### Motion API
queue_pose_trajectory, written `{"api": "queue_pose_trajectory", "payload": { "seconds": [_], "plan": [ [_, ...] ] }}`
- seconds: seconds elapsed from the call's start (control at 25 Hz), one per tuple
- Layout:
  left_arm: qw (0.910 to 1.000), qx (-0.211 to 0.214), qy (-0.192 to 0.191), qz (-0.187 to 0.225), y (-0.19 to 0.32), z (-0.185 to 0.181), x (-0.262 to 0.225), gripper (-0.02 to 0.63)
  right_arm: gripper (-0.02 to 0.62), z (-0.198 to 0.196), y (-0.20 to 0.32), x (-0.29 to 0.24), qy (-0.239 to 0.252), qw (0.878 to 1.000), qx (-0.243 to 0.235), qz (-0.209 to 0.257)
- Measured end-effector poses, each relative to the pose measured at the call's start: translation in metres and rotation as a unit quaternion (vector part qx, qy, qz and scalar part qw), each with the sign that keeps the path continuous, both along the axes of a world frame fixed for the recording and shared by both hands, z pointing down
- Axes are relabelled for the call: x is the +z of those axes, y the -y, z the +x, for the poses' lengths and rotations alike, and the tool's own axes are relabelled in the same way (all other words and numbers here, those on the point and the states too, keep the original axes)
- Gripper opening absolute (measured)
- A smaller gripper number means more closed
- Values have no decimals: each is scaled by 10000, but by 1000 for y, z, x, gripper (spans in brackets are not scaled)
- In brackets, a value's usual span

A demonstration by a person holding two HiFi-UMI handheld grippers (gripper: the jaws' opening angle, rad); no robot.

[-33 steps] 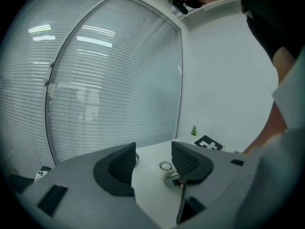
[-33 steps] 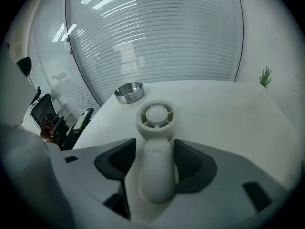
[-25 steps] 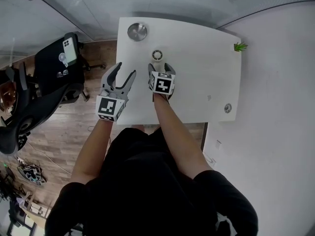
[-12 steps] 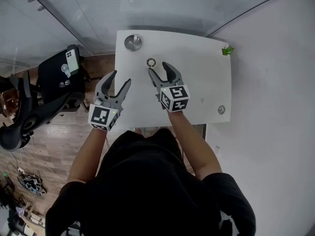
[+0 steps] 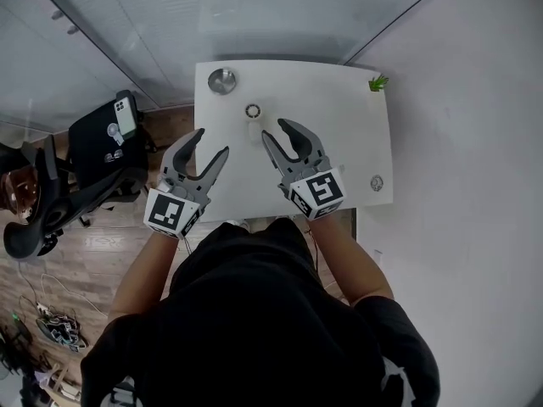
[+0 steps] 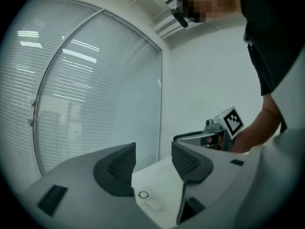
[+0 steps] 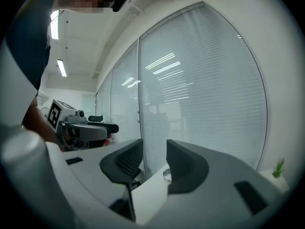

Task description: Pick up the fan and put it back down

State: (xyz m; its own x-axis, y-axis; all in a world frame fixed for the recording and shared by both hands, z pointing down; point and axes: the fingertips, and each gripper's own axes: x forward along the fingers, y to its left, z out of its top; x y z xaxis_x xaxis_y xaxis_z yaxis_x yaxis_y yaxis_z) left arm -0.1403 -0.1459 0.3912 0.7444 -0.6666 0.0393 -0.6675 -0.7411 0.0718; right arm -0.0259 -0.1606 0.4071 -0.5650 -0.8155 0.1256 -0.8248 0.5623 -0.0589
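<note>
I wear a black short-sleeved shirt (image 5: 254,312), its sleeves ending above my elbows. My left gripper (image 5: 212,142) and right gripper (image 5: 273,129) look alike: pale grey plastic bodies, each with two curved, claw-like dark grey jaws lined with ribbed black pads (image 6: 119,163). Behind the jaws, the left marker cube (image 5: 172,212) and the right marker cube (image 5: 317,192) are white, with bold black square patterns printed on their faces
</note>
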Motion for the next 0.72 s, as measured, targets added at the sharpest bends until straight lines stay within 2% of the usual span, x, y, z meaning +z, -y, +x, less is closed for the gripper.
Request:
{"api": "queue_pose_trajectory", "payload": {
  "seconds": [0.12,0.32,0.44,0.48,0.64,0.72],
  "plan": [
    [9998,175,66,-29,-10,7,-4,241,127,6,-15,-22,17,9998,-21,217],
    [9990,402,-124,143,-20,25,-28,209,83,12,-35,-50,78,9988,-42,491],
    [9986,526,102,33,-25,33,-20,198,3,18,-44,-60,21,9976,49,691],
    [9982,570,168,-26,-27,35,-17,194,3,20,-46,-63,18,9973,70,726],
    [9976,682,-30,107,-33,45,-25,151,3,25,-53,-68,59,9969,87,776],
    [9976,691,-12,101,-35,48,-26,126,3,27,-56,-68,100,9970,73,760]
  ]
}}
